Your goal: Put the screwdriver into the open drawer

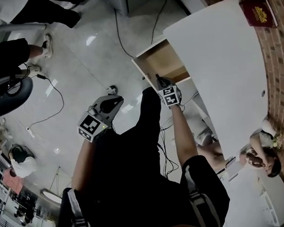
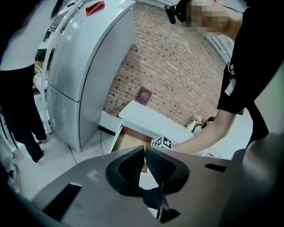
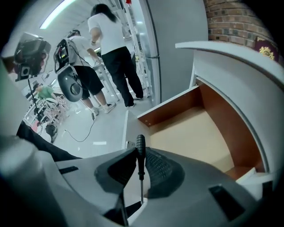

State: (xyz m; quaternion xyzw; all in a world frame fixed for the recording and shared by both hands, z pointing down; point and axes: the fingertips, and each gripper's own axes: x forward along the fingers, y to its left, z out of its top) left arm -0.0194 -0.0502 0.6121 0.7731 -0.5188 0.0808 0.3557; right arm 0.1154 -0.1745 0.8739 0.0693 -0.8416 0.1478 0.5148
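My right gripper (image 3: 141,156) is shut on a black-handled screwdriver (image 3: 140,153), handle pointing forward, thin shaft running back between the pads. It hovers at the near edge of the open wooden drawer (image 3: 195,133), which looks bare inside. In the head view the right gripper (image 1: 163,82) with its marker cube sits over the drawer (image 1: 164,62) at the white desk's (image 1: 225,63) left side. My left gripper (image 1: 114,101) hangs over the floor, left of the drawer, its jaws closed with nothing between them; the left gripper (image 2: 145,153) points toward the desk.
A maroon booklet (image 1: 258,12) lies on the desk's far corner by the brick wall. A grey refrigerator (image 2: 84,75) stands left of the desk. Cables (image 1: 55,91) trail over the glossy floor. People stand nearby, and a desk chair (image 1: 8,94) sits at left.
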